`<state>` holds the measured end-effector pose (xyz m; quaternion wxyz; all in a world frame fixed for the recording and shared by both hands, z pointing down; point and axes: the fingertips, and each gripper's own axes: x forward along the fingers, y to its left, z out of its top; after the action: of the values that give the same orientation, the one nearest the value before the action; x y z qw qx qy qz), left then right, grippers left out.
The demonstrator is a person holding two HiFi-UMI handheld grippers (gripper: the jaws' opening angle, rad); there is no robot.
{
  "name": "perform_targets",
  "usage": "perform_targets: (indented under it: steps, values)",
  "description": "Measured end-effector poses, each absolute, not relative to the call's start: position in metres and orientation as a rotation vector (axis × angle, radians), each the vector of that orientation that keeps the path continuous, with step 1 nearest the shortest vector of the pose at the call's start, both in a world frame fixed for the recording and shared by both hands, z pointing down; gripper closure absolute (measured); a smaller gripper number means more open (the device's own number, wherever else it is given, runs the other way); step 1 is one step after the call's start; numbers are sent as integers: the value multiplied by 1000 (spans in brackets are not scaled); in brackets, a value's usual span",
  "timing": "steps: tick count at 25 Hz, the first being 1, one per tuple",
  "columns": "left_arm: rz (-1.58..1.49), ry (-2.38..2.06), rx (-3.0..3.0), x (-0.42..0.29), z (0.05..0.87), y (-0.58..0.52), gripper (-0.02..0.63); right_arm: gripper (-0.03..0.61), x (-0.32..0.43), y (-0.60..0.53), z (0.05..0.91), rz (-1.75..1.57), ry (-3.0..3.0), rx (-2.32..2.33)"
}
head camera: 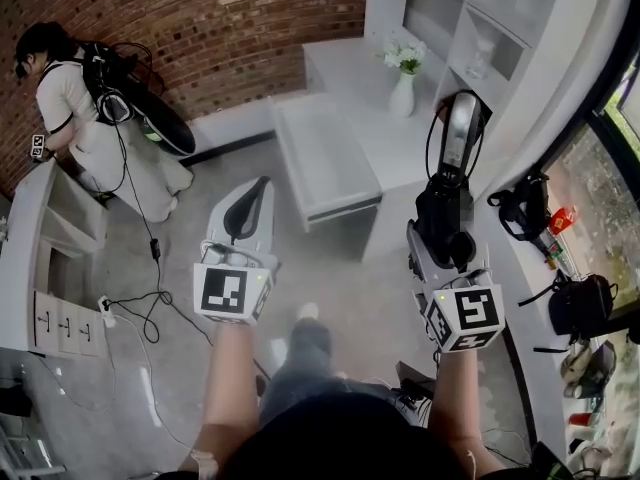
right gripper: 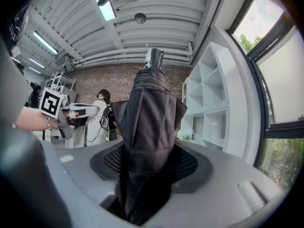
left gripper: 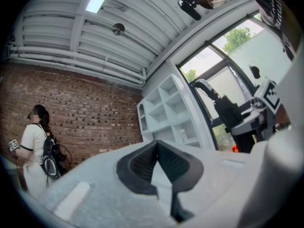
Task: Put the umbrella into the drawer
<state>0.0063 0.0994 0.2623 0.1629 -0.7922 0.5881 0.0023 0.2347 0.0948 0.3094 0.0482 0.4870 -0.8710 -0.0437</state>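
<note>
The folded black umbrella (head camera: pixel 461 133) stands nearly upright in my right gripper (head camera: pixel 441 218), its grey handle end pointing away from me. In the right gripper view the umbrella (right gripper: pixel 149 103) fills the gap and my right gripper (right gripper: pixel 149 153) is shut on its dark cloth. A white low cabinet has an open drawer (head camera: pixel 322 160) pulled out ahead, between the two grippers and farther off. My left gripper (head camera: pixel 256 196) hangs left of the drawer's near end, holding nothing. In its own view the left gripper (left gripper: pixel 156 145) shows dark pads meeting at the tip.
A person with a backpack (head camera: pixel 72 108) stands at the far left by the brick wall. Cables (head camera: pixel 150 303) trail over the grey floor. A vase of flowers (head camera: pixel 403 86) sits on the cabinet top under white shelves (head camera: pixel 450 23). Bags (head camera: pixel 578 306) lie along the window at right.
</note>
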Motion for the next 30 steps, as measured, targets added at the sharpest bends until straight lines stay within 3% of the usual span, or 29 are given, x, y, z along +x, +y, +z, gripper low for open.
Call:
perform_targets:
  steps: [18,30]
  values:
    - [72,1666,-2312,-103,263,-111,620,325,127,-101,304,-147,-2583,1494]
    - [65,1654,-2394,-138,286,-199,620,325,84,-182,329,-32,-2552,1491]
